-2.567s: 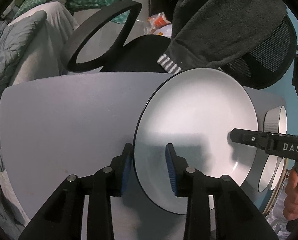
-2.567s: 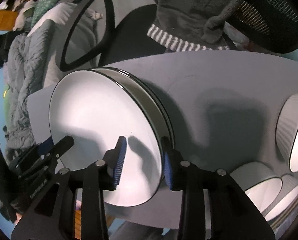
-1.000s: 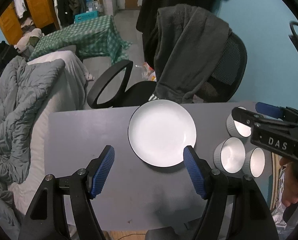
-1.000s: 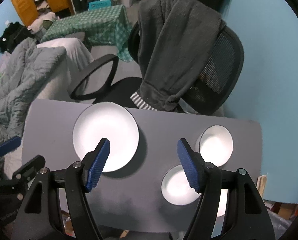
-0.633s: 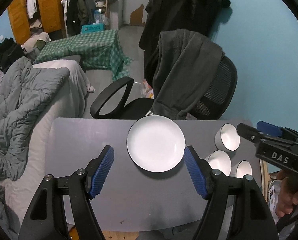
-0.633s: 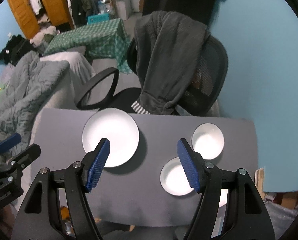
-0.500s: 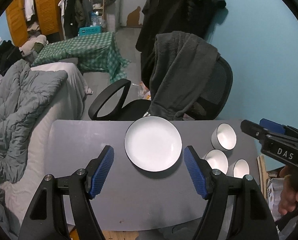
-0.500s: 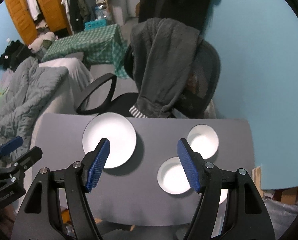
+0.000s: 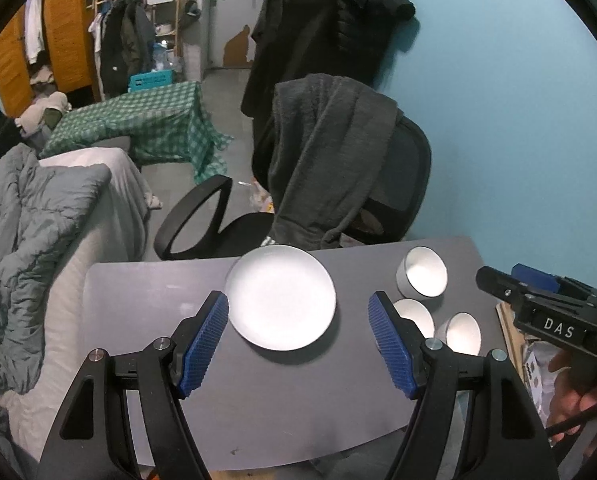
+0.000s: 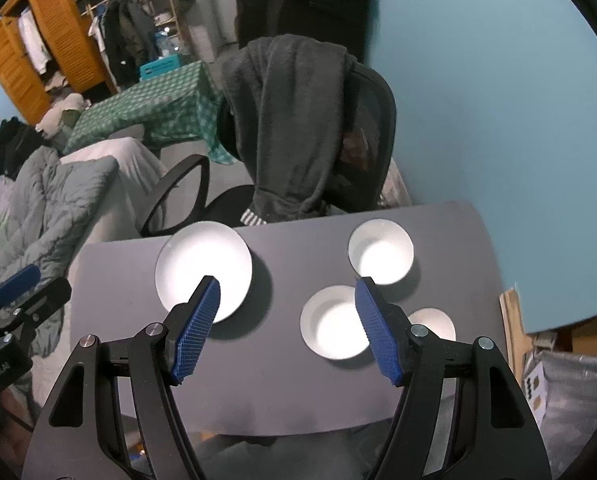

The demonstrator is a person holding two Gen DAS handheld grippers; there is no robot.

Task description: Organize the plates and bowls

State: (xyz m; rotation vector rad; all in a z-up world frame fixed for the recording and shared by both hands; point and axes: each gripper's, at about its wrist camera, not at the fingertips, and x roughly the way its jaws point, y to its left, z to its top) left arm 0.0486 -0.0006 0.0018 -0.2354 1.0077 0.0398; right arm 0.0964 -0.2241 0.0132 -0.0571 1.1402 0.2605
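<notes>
Both tongs, left (image 9: 298, 340) & right (image 10: 287, 326), released & lifted off plate stack (image 9: 280, 297) at frame center; bowls (image 10: 334, 322) next.

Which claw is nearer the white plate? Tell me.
Left, as far as the views show. The left claw hangs open right above the white plate; the right claw is offset toward the bowls, the plate at its left finger.

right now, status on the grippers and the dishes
Left hand-held gripper open, empty, above the table. Right hand-held gripper open, empty. Plate and three bowls sit apart on table. Nothing blocking.
</notes>
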